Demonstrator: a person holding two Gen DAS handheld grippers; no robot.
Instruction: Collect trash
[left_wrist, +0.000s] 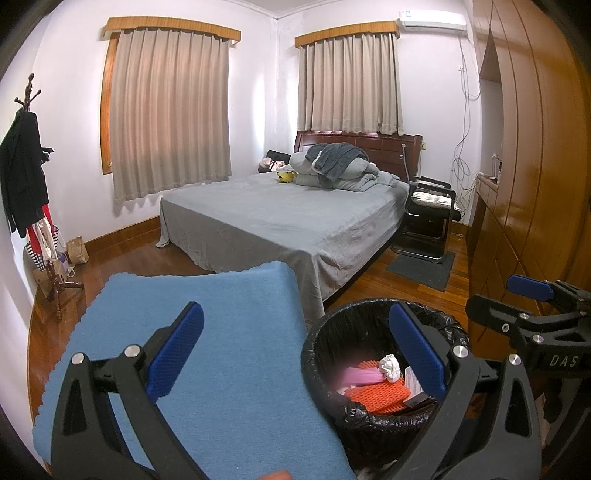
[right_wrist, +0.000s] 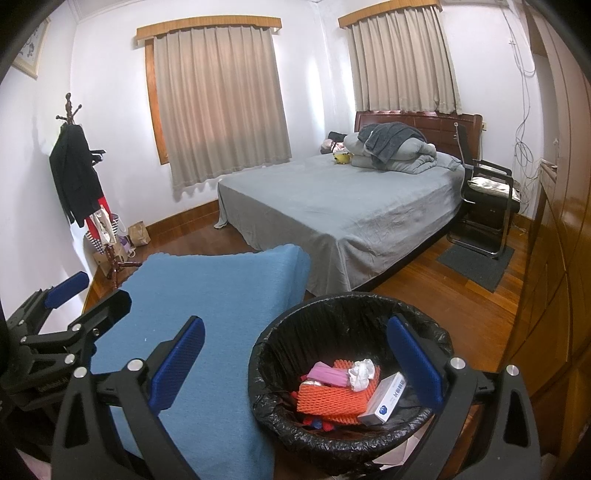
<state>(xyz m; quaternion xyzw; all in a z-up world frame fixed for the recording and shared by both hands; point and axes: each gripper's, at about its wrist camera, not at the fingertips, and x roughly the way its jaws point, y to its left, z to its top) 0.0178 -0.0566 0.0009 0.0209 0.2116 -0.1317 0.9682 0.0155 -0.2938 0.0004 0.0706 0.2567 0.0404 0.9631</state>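
1. Blue-padded black fingers of the left gripper stand wide apart with nothing between them, one over the blue textured cloth-covered surface, the other over the bin.
2. Equally spread and empty, the right gripper frames the round bin lined with a black plastic bag, which stands just beside the blue surface on the wooden floor.
3. Inside the bin lie an orange foam mesh sleeve, a pink packet, a crumpled white tissue and a white-and-blue carton.
4. No loose trash shows on the blue surface, so the collecting looks largely done; what lies below both views cannot be told.
5. If the bag is to be gathered next, each gripper would do well to pinch the folded liner rim on opposite sides, taking plastic only.
6. Lifting both sides evenly should keep the carton, which leans near the rim, from tipping out.
7. A grey-sheeted bed and black armchair stand well apart.
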